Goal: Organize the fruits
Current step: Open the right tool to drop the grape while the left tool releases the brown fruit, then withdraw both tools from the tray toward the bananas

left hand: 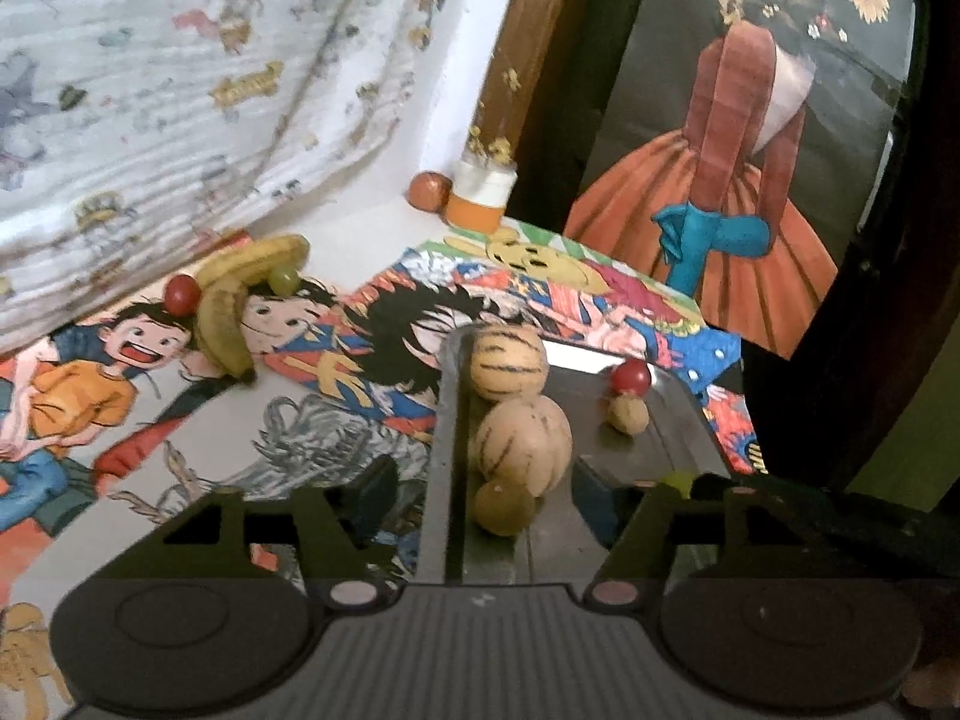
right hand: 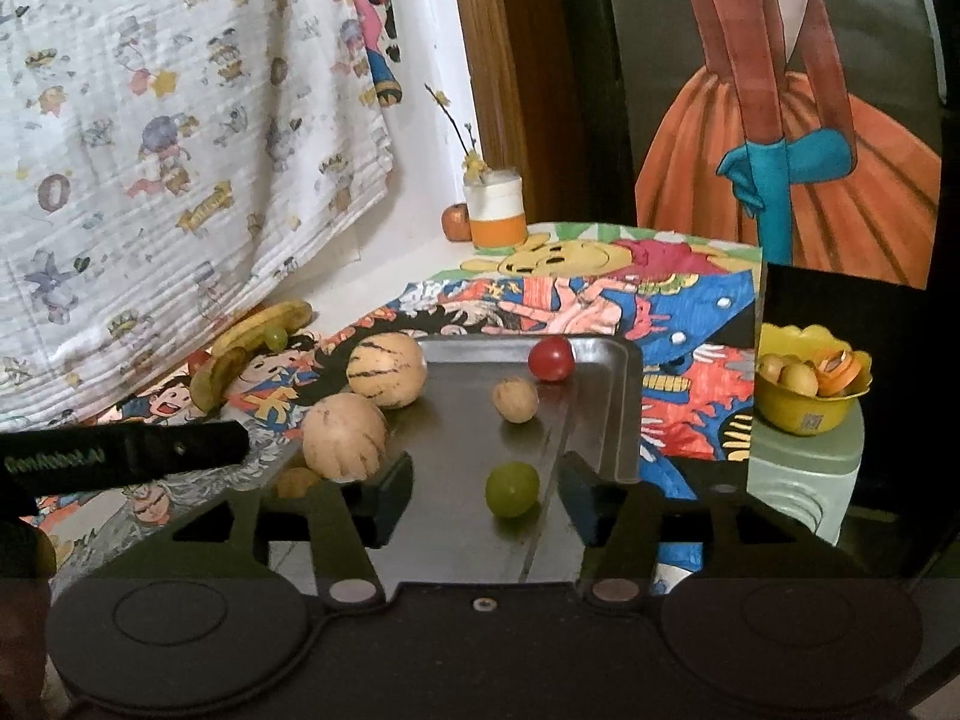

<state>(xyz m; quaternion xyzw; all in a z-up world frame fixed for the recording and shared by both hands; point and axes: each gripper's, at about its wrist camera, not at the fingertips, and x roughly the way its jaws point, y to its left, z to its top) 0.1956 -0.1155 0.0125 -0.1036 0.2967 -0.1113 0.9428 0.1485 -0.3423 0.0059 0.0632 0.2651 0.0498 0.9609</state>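
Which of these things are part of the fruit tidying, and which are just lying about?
Part of the job: metal tray, two striped melons, green grape, red tomato, bananas off the tray.

Lying about: jar with yellow flowers, yellow bowl, patterned cloth, painted picture.

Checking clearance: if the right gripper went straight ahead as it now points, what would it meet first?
Most likely the green grape lying on the metal tray between the open fingers of the right gripper; depth is uncertain.
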